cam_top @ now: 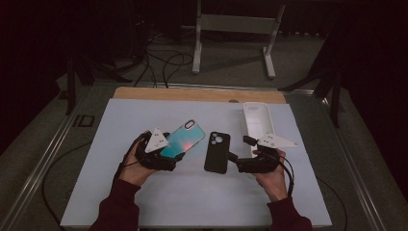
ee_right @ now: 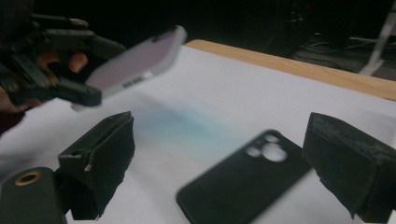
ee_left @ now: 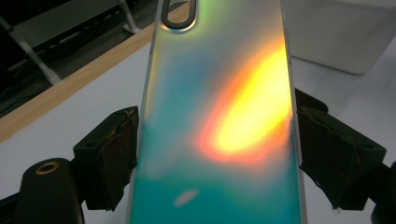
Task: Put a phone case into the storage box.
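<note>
Your counter (cam_top: 144, 202) is wide and covered in pale sheeting, with a wooden strip along its far edge. Beyond your right gripper (cam_top: 231, 156) lies a long white tray (cam_top: 256, 120), well apart from the work and blocking nothing.

Your left gripper (cam_top: 175, 156) is clamped across the sides of an iridescent teal phone (cam_top: 182, 138), one pad on each long edge. The phone is raised off the counter and tilted, camera end pointing away from you. Held by its edges like this, both of its faces stay free, which would suit fitting it into a case.

Just right of that gripper, a black phone case (cam_top: 217, 152) lies flat on the counter, camera cut-out at its far end. Your right gripper points at the case's near right edge with its jaws spread; the right gripper view shows the case lying between the pads (ee_right: 105, 161) without either pressing on it. Nothing stands between phone and case.
</note>
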Available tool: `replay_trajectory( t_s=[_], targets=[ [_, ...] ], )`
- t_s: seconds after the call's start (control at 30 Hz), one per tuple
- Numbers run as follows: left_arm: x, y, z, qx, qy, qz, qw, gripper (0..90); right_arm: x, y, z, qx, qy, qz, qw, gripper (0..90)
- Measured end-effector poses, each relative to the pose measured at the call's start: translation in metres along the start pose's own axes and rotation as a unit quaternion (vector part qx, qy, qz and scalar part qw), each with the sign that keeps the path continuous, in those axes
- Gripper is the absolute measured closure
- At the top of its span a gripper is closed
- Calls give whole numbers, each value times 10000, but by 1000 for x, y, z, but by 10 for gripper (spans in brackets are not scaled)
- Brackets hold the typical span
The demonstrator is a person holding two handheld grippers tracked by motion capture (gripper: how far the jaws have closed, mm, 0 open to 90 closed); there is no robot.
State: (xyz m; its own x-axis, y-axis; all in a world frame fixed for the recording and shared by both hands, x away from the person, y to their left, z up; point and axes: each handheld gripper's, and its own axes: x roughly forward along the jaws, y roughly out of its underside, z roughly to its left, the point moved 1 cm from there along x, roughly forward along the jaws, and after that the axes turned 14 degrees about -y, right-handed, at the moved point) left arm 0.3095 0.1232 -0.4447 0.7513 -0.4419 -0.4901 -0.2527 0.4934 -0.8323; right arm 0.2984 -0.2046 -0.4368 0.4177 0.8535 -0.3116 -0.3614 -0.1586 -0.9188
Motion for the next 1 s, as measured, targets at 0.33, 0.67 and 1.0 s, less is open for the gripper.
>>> replay_trajectory(
  t_s=[0.33, 0.67, 1.0],
  targets=[
    [5, -11, -17, 109, 156, -206, 9996, 168, 33, -11, 6, 253, -531, -95, 9982, 90],
    [9, -17, -32, 162, 274, -387, 9987, 168, 55, -16, 11, 585, -839, 15, 9948, 149],
    [13, -19, -42, 137, 298, -460, 9984, 168, 65, -18, 14, 1123, -764, 139, 9906, 549]
  ],
)
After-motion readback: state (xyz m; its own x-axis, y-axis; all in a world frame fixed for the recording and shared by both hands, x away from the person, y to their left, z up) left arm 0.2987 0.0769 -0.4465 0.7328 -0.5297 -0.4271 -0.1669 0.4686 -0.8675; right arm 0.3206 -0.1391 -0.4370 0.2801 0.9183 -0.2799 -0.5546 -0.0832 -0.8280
